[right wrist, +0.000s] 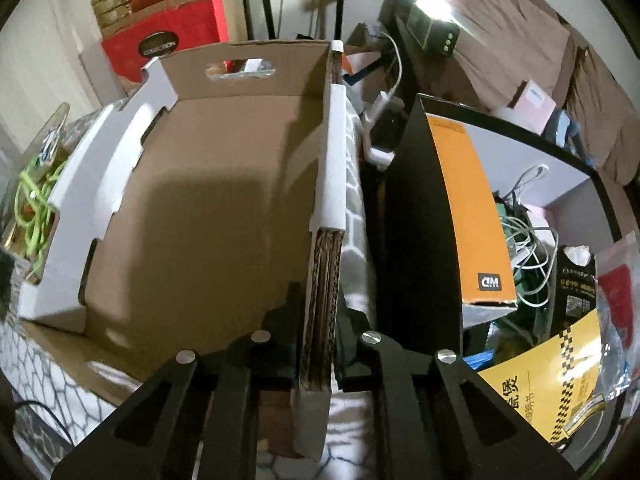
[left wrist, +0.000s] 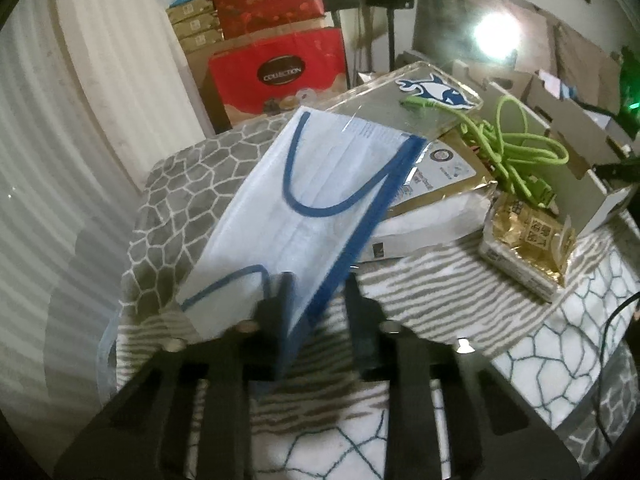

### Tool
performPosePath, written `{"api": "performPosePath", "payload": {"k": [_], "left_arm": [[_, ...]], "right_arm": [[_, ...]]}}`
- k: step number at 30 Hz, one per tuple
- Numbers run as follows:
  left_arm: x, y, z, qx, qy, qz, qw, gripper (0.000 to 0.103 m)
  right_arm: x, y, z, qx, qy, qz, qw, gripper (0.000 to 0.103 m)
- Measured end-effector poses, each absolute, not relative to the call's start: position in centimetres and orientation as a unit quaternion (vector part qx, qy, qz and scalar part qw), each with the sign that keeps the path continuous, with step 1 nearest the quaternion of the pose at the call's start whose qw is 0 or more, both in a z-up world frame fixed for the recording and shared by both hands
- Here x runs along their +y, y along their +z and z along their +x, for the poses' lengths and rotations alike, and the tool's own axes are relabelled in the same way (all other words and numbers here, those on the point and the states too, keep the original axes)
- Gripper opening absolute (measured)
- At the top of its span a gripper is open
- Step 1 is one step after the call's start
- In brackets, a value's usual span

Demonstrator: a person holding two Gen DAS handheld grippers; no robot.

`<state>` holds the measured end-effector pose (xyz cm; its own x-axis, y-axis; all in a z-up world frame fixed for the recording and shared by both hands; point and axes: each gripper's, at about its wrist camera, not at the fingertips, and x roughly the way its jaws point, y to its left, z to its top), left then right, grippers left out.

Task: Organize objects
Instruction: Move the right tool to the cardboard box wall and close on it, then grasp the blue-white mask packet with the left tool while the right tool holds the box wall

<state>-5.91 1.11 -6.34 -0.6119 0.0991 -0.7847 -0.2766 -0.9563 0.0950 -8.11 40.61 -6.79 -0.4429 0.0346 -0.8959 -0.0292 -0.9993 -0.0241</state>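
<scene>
Mask (left wrist: 304, 200): pale blue-white, dark blue ear loops and edge strip, between the black left gripper (left wrist: 318, 292) fingers.
Cloth (left wrist: 192, 184) beyond and under it: grey cobble pattern with white lines; nearer, grey-brown wavy stripes on white; to the right, white with blue-green cell outlines.
Cable (left wrist: 516, 148) up and right of the gripper: lime green.
Packet (left wrist: 444, 168) under it: gold.
Sticker (left wrist: 438, 90): blue and white fish.
Box (right wrist: 208, 208) at the black right gripper (right wrist: 320, 312): brown inside, white outside.
Bin (right wrist: 412, 216) right of it: black.
Carton (right wrist: 472, 216) inside that: orange and white.
</scene>
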Motion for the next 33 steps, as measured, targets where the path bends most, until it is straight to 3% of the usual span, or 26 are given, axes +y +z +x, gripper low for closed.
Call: {"api": "performPosePath", "payload": {"k": [7,14,25,33], "left_arm": [[-0.1,-3.9,-5.5,0.070,0.899,-0.411,0.134,0.002],[-0.1,-0.2,-4.7,0.026,0.899,-0.398,0.183,0.001],[5.2,5.5,-5.7,-0.103,0.842,-0.398,0.349,0.001],[10.9,5.7,-9.1,-0.186,0.783,-0.418,0.421,0.001]], "right_arm": [[40.3,-6.3,-5.9,-0.017,0.858,-0.514,0.000,0.013],[40.1,-6.0,-3.1,-0.012,0.859,-0.512,-0.007,0.013],[40.5,-6.5,-2.2,0.020,0.859,-0.512,-0.001,0.013],[40.6,-6.4,-2.1,0.027,0.860,-0.510,0.001,0.013]]}}
